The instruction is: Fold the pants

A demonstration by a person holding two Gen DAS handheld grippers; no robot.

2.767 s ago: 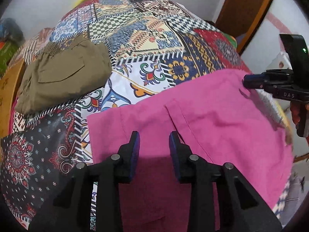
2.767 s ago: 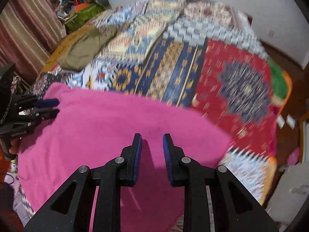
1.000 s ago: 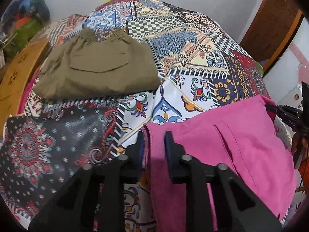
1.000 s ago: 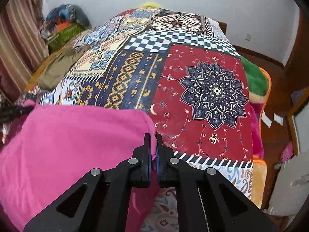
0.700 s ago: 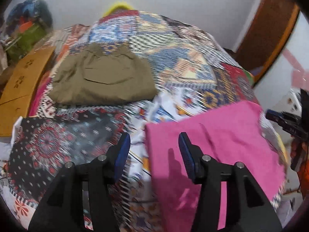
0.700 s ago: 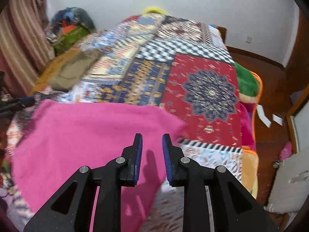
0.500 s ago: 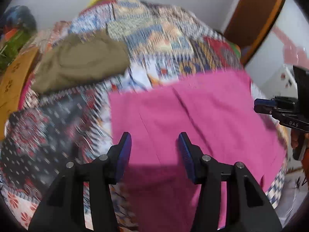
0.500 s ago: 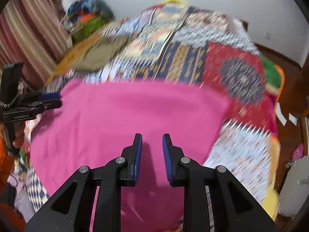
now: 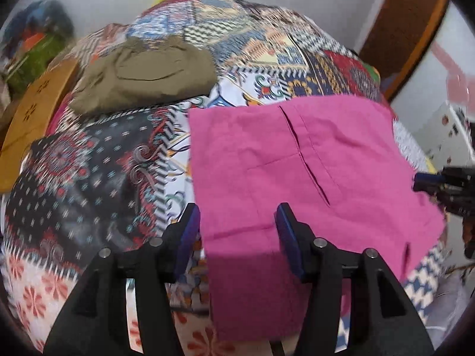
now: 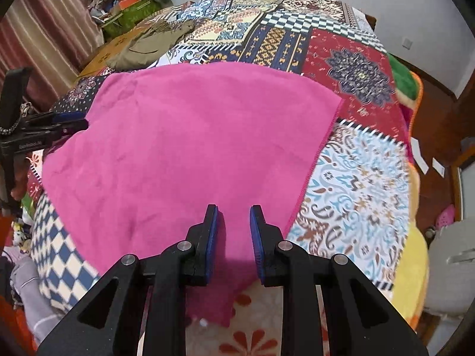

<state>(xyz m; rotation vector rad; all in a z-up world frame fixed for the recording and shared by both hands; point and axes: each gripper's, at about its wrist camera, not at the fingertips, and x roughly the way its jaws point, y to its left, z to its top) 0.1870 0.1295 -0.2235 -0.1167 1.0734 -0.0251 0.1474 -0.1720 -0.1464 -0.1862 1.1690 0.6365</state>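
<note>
Both hand-held grippers, left & right, spread empty over pink pants on patchwork bedspread, white walls behind.

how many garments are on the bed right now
2. The pink pants lie spread at the near edge, under both open grippers. The folded olive pants sit farther back on the patchwork bedspread. Others may be hidden.

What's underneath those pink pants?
The pink pants lie on a patchwork bedspread, its near edge hanging over the bedside. Whatever the bedspread's pattern does beneath them is covered.
</note>
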